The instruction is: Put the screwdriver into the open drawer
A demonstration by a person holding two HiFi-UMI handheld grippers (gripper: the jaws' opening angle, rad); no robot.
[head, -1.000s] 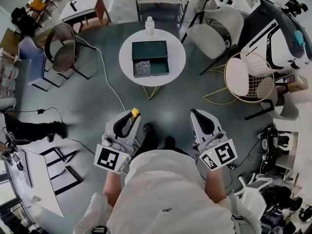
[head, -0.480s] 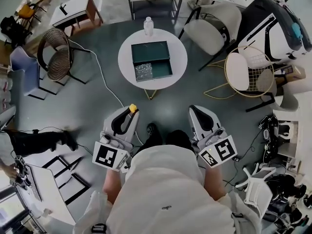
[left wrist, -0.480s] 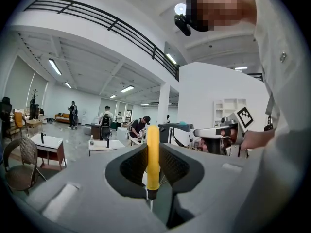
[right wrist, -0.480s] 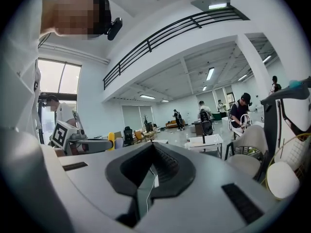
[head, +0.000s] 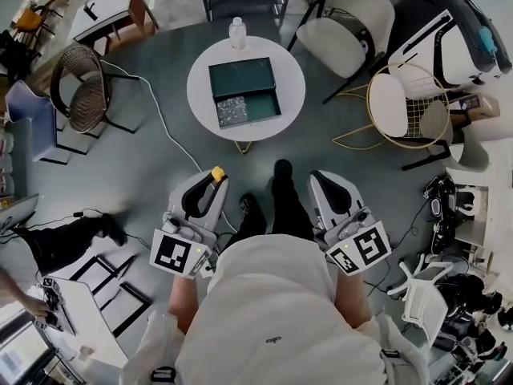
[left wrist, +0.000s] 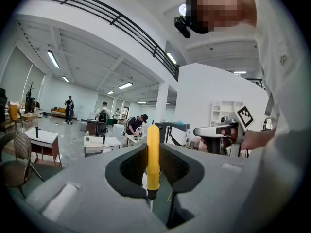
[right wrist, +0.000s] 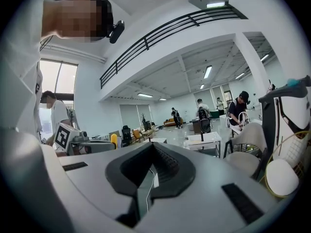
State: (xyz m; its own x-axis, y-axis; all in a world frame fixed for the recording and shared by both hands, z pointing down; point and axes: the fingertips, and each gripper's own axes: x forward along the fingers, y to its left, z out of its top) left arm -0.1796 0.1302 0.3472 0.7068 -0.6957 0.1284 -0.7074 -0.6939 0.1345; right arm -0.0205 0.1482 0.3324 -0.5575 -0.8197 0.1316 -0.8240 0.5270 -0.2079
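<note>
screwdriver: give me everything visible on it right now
The screwdriver has a slim yellow handle, plastic by its look, a dark collar and a thin shaft, mostly hidden. It runs lengthwise between the jaws of the left gripper, which are shut on it, handle end poking past them. It is in the air, well short of the open drawer.

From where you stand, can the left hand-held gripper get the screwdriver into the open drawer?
Probably not yet: the left hand-held gripper, shut on the screwdriver, sits near your body, with floor before the table holding the drawer. Nothing blocks the way.
</note>
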